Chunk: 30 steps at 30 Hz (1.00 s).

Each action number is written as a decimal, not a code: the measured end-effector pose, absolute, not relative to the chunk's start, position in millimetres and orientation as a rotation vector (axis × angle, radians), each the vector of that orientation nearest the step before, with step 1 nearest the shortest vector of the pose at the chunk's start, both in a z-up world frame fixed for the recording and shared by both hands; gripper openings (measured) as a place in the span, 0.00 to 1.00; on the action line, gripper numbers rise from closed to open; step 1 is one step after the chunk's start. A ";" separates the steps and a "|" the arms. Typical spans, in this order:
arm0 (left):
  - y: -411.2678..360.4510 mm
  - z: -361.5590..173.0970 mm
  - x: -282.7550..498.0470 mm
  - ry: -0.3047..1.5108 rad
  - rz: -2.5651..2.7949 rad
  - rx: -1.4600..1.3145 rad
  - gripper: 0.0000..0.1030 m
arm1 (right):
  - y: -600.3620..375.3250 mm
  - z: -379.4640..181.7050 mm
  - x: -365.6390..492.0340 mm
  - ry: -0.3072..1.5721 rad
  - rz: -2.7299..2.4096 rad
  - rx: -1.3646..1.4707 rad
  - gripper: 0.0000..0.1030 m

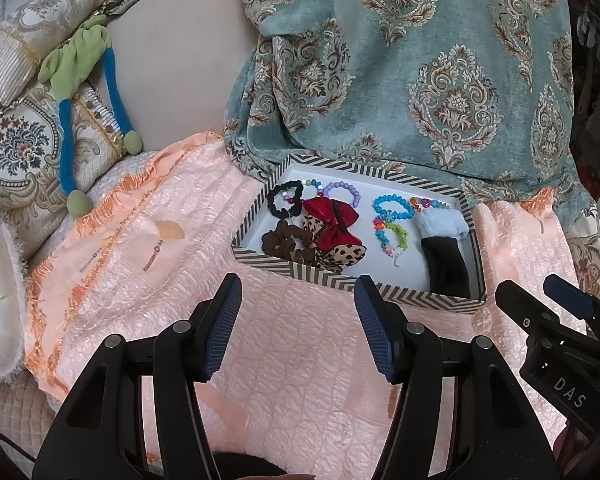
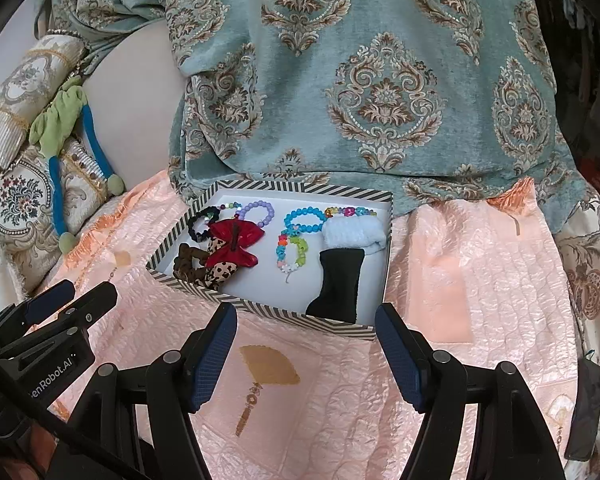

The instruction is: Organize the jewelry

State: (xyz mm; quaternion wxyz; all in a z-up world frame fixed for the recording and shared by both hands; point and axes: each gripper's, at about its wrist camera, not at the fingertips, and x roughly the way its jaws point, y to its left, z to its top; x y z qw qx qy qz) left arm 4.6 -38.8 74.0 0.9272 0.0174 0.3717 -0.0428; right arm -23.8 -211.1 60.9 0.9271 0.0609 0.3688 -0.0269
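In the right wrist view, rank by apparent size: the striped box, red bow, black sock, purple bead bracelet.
1. striped box
2. black sock
3. red bow
4. purple bead bracelet, though it lies farther from the camera, so this is less sure.

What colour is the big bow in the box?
Shiny red bow, with leopard print beneath; clearest in the right wrist view.

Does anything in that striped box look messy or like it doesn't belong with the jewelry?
Yes. In the striped box, the red bow lies heaped over the leopard-print piece and brown scrunchie. At the right, a black cloth and pale blue fluffy cloth sit among bead bracelets.
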 end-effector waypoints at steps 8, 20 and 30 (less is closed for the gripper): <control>-39.2 73.9 2.6 0.767 -0.084 0.034 0.57 | -210.7 60.6 -24.6 0.757 -0.053 0.124 0.67; -39.7 72.6 1.1 0.767 -0.084 0.036 0.57 | -210.5 60.6 -24.8 0.758 -0.051 0.123 0.68; -40.9 73.9 0.7 0.757 -0.086 0.037 0.57 | -209.9 60.4 -24.9 0.760 -0.050 0.121 0.68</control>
